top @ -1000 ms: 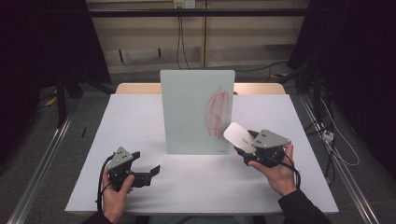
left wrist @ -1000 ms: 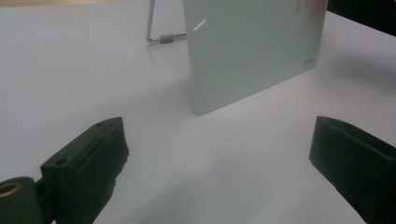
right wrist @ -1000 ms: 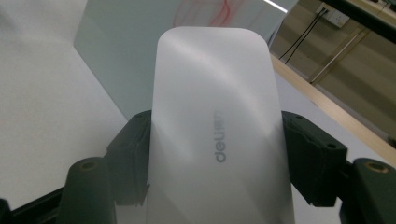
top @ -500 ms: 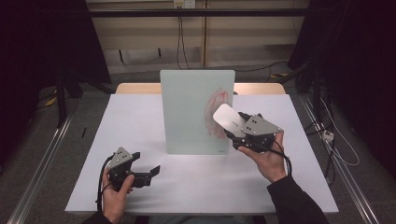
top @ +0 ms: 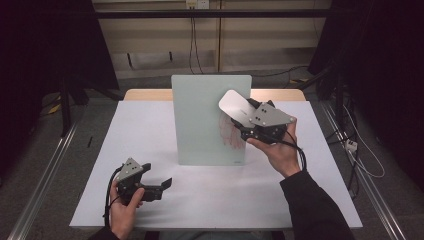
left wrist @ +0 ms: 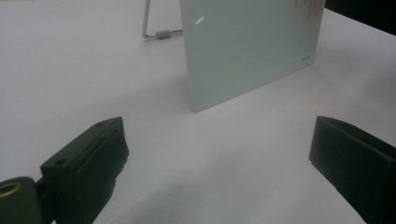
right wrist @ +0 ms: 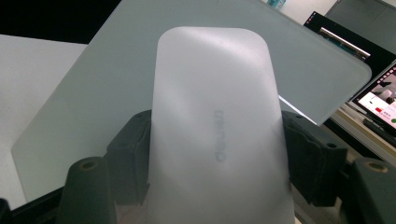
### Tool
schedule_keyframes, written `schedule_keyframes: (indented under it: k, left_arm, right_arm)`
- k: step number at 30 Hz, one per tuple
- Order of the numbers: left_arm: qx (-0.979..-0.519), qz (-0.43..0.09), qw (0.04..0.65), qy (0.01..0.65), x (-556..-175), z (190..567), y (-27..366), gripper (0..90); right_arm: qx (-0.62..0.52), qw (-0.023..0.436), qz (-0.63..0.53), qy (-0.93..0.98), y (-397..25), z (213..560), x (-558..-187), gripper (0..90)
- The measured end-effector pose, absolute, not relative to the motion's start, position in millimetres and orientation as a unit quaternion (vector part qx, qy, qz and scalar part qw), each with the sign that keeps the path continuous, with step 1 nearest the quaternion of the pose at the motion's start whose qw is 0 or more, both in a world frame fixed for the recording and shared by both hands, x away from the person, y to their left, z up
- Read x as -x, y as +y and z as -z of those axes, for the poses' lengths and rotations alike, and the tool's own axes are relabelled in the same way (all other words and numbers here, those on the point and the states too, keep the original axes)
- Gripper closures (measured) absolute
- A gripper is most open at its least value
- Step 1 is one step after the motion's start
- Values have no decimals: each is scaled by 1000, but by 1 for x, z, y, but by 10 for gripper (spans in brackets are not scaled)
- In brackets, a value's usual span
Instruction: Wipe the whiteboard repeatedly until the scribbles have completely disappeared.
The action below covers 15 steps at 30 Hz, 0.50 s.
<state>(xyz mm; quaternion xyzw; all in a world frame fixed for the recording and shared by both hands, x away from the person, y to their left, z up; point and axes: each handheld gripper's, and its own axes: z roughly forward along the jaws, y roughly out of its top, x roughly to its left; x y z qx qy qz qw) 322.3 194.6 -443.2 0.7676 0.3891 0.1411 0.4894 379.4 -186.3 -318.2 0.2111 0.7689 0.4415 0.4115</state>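
A frosted glass board stands upright mid-table, with red scribbles on its right half. My right gripper is shut on a white rounded eraser, held up against the board's upper right, just above the scribbles. In the right gripper view the eraser sits flat between the jaws with the board close behind it. My left gripper rests low at the front left of the table, open and holding nothing. In the left gripper view it faces the board's lower corner.
White table with free room on both sides of the board. A metal wire stand props the board from behind. Rails run along the floor at both sides. A lit monitor is visible beyond the board.
My right gripper has lifted the eraser from near the table up and forward to the board's upper right. The left gripper has stayed put.
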Motion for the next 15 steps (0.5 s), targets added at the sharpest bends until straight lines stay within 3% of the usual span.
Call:
schedule_keyframes:
  k: [15]
  left_arm:
    - [-770, -143, 486, 388, -322, 444, 195, 41]
  right_arm:
    - [-205, 435, -434, 761, -180, 303, -404, 310]
